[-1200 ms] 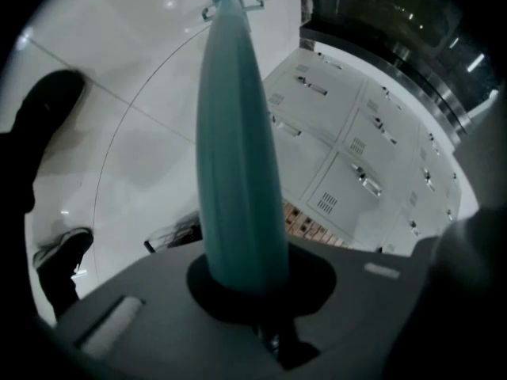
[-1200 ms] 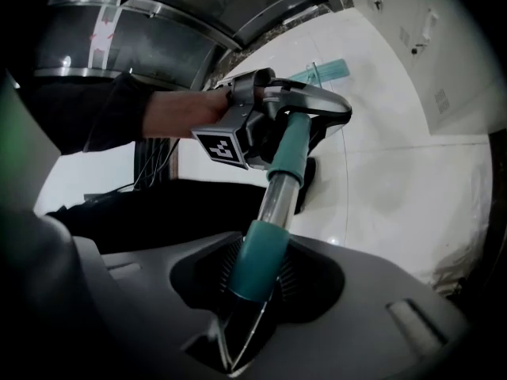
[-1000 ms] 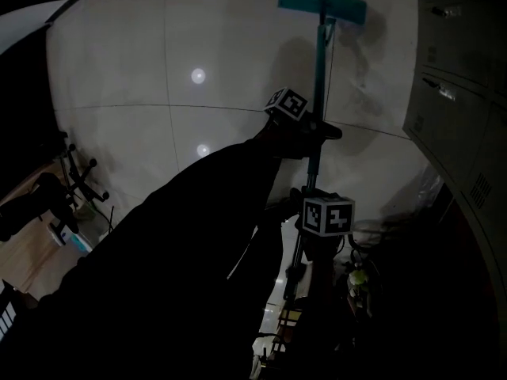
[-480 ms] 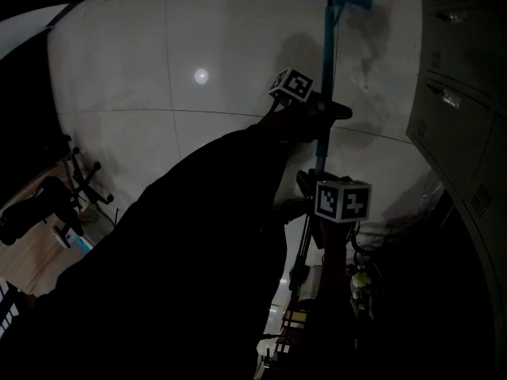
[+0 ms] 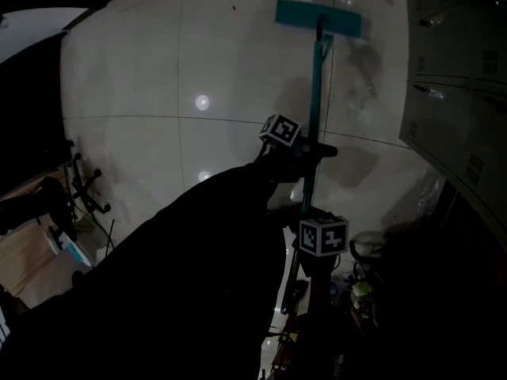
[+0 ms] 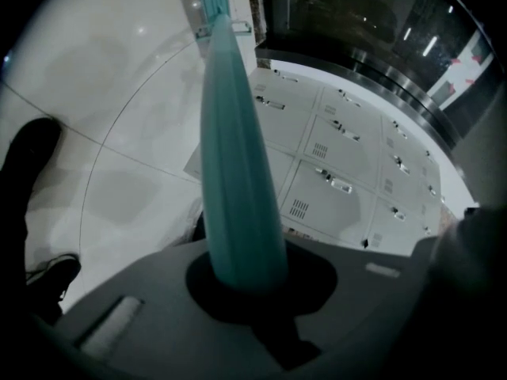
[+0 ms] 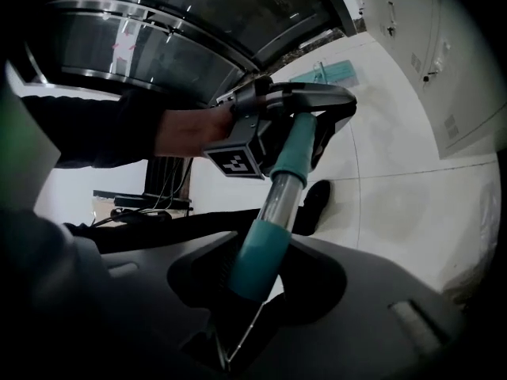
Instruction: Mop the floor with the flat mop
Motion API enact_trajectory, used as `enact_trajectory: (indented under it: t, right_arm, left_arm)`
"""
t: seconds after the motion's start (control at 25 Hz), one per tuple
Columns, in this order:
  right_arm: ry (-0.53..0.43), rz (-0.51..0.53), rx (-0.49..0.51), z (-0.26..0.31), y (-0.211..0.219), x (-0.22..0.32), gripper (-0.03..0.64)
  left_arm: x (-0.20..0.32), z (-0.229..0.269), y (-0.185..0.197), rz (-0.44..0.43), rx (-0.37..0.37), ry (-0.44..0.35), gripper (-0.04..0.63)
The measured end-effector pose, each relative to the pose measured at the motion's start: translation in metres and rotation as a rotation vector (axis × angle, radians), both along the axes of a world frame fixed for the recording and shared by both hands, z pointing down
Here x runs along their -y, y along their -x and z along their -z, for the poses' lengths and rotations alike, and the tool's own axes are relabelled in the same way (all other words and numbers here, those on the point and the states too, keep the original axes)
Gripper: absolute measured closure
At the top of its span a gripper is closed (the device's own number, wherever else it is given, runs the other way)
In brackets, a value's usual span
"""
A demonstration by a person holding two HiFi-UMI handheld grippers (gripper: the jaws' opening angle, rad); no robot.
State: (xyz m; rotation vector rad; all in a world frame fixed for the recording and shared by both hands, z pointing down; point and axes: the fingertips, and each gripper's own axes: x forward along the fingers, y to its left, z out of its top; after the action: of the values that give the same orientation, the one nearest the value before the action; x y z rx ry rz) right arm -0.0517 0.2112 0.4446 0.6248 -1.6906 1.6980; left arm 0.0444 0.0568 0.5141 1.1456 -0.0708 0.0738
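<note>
A flat mop with a teal head (image 5: 318,16) lies flat on the pale tiled floor (image 5: 127,77) far ahead; its teal handle (image 5: 315,85) runs back toward me. My left gripper (image 5: 305,150) is shut on the mop handle partway up, the teal shaft (image 6: 238,157) passing through its jaws. Lower on the pole, my right gripper (image 5: 313,248) is shut on the teal grip section (image 7: 265,248). In the right gripper view the left gripper (image 7: 305,105) shows further up the pole, and the mop head (image 7: 325,72) lies beyond it.
Grey lockers (image 5: 455,109) line the right side, also visible as lockers (image 6: 333,149) in the left gripper view. A darker damp patch (image 5: 360,58) marks the floor near the mop head. Office chair legs (image 5: 83,184) stand at left. Clutter with a yellow-green item (image 5: 360,290) sits below right.
The mop head has come back toward me after being pushed farther away. Both grippers moved down in the view with the handle.
</note>
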Motion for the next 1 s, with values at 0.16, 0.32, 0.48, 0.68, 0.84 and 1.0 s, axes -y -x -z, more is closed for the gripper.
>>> enact_trajectory:
  t: [0.16,0.32,0.48,0.68,0.84,1.0]
  right_arm:
    - [-0.016,0.028,0.012,0.012,0.002,-0.053,0.468]
    - [-0.018,0.058,-0.012,0.015,-0.002,-0.101,0.472]
    - [-0.016,0.058,-0.018,0.018,-0.005,-0.14,0.476]
    - [-0.016,0.033,0.002,0.027,0.003,-0.162,0.476]
    - [-0.014,0.041,-0.004,0.024,0.004,-0.178,0.477]
    - [-0.005,0.038,-0.001,0.021,0.004,-0.184,0.477]
  left_arm:
    - [-0.049,0.014,0.003,0.054,-0.008,-0.024,0.563]
    - [-0.096,0.019,0.004,0.047,-0.004,-0.024,0.561]
    - [-0.136,0.021,0.002,0.021,0.0,-0.02,0.561]
    - [-0.168,0.021,0.002,-0.003,0.004,-0.007,0.561]
    - [-0.184,0.017,0.003,-0.022,0.002,-0.008,0.561]
    - [-0.19,0.015,0.002,-0.028,0.006,-0.001,0.561]
